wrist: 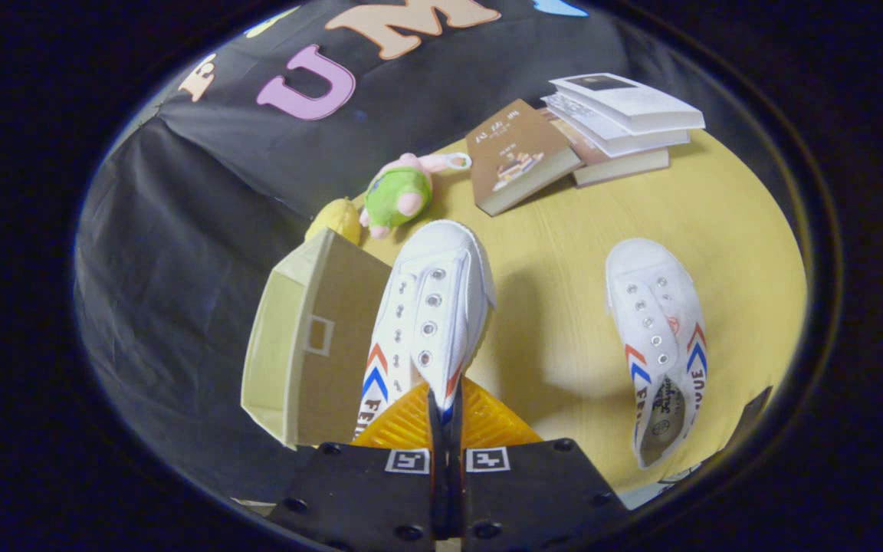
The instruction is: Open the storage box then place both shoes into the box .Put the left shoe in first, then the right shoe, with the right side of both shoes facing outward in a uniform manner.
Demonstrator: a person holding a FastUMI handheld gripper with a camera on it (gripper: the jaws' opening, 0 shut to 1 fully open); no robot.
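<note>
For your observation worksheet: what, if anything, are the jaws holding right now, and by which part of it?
The gripper holds a white shoe. The jaws are shut on its heel end, at the back of the collar, and the toe points away.

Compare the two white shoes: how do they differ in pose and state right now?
The near shoe is pinched between the gripper fingers and raised beside the open box; the far shoe lies free on the yellow table. The near shoe points straight ahead of the fingers; the far shoe lies angled, its opening visible. Both are white with eyelets and red-blue chevrons.
</note>
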